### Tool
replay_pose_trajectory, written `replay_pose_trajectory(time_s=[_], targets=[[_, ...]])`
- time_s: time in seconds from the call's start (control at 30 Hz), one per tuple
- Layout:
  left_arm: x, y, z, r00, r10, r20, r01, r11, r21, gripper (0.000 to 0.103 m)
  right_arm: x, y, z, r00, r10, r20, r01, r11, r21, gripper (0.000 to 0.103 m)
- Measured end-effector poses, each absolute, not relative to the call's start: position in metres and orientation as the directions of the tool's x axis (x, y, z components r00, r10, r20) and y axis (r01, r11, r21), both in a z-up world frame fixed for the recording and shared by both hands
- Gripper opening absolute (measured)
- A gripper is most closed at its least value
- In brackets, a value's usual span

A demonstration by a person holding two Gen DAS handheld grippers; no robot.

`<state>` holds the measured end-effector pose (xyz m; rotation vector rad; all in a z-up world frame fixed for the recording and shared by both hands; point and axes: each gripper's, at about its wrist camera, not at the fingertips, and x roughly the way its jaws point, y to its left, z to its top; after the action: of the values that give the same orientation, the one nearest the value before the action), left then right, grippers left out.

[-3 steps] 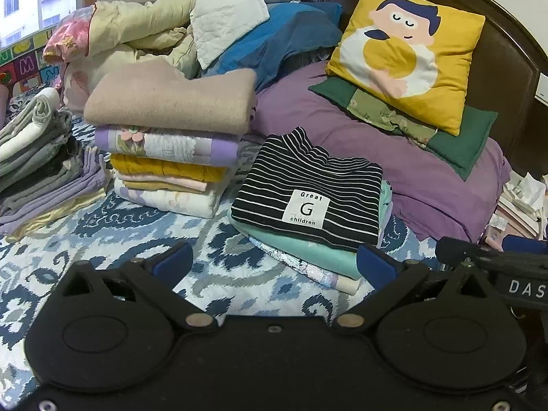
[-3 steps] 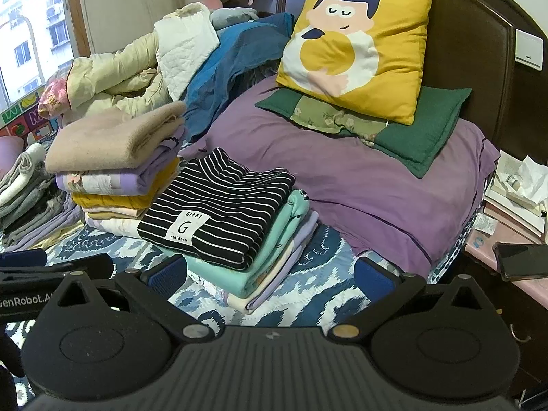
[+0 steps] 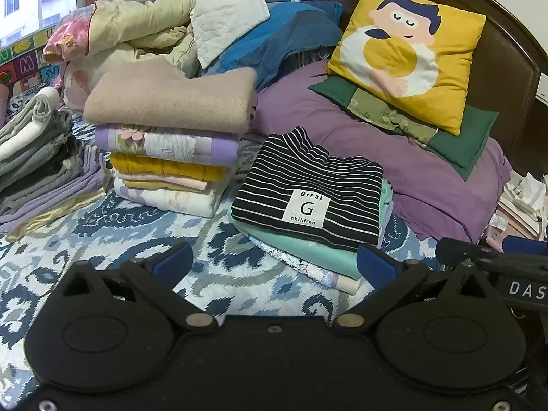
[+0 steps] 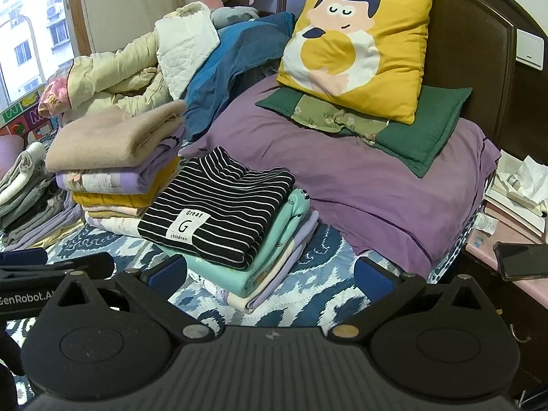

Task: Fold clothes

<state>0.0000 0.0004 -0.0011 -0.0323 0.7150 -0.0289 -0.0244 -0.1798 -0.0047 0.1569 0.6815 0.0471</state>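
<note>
Left tongs [image 3: 272, 267]: released, blue pads spread wide, nothing between them; they hang above the blue-and-white patterned bedspread [image 3: 102, 226]. Right tongs [image 4: 270, 270]: likewise released and empty, pads wide apart over the same bedspread; the two tools sit side by side, each one's tip visible at the edge of the other's view.

Directly ahead of both tongs, close beyond the pads, lies a folded pile topped by a black-and-white striped shirt [image 3: 308, 191] bearing a white label reading "Great G children"; beneath it a mint-green garment [image 4: 219, 267], then pale lilac and cream layers whose kind cannot be told from their edges alone. The striped shirt lies flat and squared, touching neither tongs.

Ahead and to the left of that pile, just beside it, stands a taller stack [image 3: 171, 157]: a beige knit on top, then lilac floral, mustard, pink and white pieces. Further left, a lower heap of grey, white and lilac garments [image 3: 37, 164].

Beyond the stacks, unfolded bedding is heaped: a cream quilted jacket or quilt [image 3: 164, 27] and blue fabric [image 3: 274, 41]. Ahead to the right, a purple duvet [image 4: 370, 178] carries a green pillow [image 4: 424, 137] and a yellow cartoon cushion [image 4: 356, 48] leaning on the dark headboard [image 4: 479, 48]. Far right of the right tongs, a dark phone [image 4: 520, 260] lies on a pink nightstand.
</note>
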Motion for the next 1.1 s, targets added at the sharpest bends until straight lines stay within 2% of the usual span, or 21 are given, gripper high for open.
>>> replay_pose_trajectory(time_s=[1.1], targets=[[0.0038, 0.0024, -0.0076, 0.748, -0.04, -0.662, 0.016, 0.999, -0.043, 0.103, -0.0202, -0.1779, -0.011, 0.768, 0.093, -0.633, 0.007, 0.988, 0.154, 0.103]])
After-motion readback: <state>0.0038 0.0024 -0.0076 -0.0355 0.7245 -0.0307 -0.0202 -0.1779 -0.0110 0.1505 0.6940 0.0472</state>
